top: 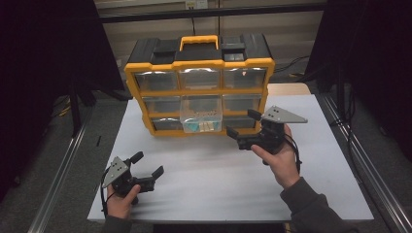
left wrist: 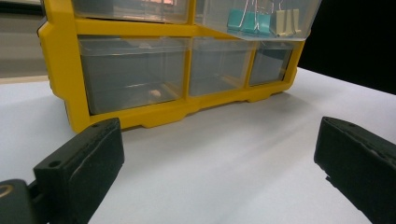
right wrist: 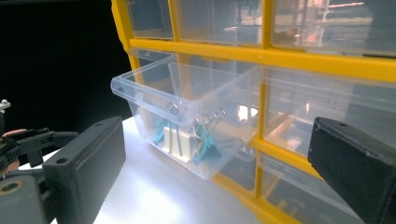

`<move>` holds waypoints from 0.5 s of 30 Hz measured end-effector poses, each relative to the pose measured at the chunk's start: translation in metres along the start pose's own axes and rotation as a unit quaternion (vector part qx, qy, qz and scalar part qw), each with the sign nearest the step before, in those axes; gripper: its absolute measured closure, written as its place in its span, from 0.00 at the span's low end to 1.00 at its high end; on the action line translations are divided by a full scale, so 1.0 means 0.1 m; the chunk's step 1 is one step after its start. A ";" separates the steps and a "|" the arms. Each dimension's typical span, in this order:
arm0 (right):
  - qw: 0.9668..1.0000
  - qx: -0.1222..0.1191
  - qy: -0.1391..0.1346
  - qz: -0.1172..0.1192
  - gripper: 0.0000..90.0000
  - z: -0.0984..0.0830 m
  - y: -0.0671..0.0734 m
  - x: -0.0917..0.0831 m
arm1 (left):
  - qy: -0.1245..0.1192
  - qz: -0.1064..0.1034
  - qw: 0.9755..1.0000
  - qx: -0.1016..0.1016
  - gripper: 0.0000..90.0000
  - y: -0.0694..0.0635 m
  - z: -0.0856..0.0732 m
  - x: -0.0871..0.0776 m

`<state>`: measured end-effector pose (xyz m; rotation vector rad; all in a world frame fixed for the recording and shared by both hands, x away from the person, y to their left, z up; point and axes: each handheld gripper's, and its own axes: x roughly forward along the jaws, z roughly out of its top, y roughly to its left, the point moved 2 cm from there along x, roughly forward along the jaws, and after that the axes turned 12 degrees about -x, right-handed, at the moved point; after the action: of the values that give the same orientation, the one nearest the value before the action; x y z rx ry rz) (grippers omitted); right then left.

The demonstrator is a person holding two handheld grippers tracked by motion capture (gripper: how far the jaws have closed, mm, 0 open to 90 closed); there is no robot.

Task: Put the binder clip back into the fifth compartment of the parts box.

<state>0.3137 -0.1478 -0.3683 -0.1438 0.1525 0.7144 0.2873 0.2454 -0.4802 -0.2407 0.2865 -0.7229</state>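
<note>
I see the white table bare across its near half, with the yellow-and-black plastic drawer cabinet standing at its far edge, so both hands have open surface around them. My right gripper hangs just to the right of the clear plastic drawer, which is pulled out of the cabinet's middle row; its jaws are spread wide, nothing between them, and they do not touch the drawer. In the right gripper view the drawer holds teal and cream binder clips. My left gripper sits near the table's front left corner, jaws released and empty, well apart from the cabinet.
</note>
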 end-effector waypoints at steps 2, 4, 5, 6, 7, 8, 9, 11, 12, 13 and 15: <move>1.000 0.000 -0.004 0.003 0.04 -0.05 -0.02 -0.05 | 0.000 0.001 1.000 -0.002 0.02 0.00 0.00 0.00; 1.000 0.002 -0.003 0.000 0.04 -0.10 -0.03 -0.09 | -0.001 0.002 1.000 -0.003 0.02 0.00 0.00 0.00; 1.000 0.004 -0.002 0.000 0.04 -0.13 -0.03 -0.11 | -0.002 0.001 1.000 -0.003 0.02 0.00 0.00 0.00; 1.000 0.006 0.001 0.003 0.04 -0.15 -0.03 -0.14 | -0.001 0.001 1.000 -0.002 0.02 0.00 0.00 0.00; 1.000 0.006 -0.002 0.002 0.04 -0.18 -0.04 -0.16 | -0.001 0.002 1.000 -0.002 0.02 0.00 0.00 0.00; 1.000 0.007 -0.002 0.001 0.03 -0.20 -0.04 -0.17 | -0.001 0.003 1.000 -0.001 0.02 0.00 0.00 0.00; 1.000 0.005 0.000 0.001 0.03 -0.22 -0.05 -0.19 | -0.001 0.003 1.000 -0.002 0.02 0.00 0.00 0.00; 1.000 0.007 -0.001 0.000 0.03 -0.27 -0.05 -0.23 | -0.001 0.005 1.000 -0.001 0.02 0.00 0.00 0.00; 1.000 0.008 0.000 0.001 0.03 -0.29 -0.05 -0.25 | -0.001 0.006 1.000 -0.002 0.02 -0.01 0.00 0.00; 1.000 0.008 0.000 0.002 0.03 -0.31 -0.05 -0.27 | -0.002 0.006 1.000 -0.002 0.02 -0.01 0.00 0.00; 1.000 0.005 0.001 -0.003 0.03 -0.35 -0.06 -0.31 | -0.001 0.003 1.000 -0.002 0.02 0.00 0.00 0.00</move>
<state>0.2913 -0.1786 -0.3962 -0.1357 0.1578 0.7066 0.2872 0.2448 -0.4804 -0.2438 0.2867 -0.7168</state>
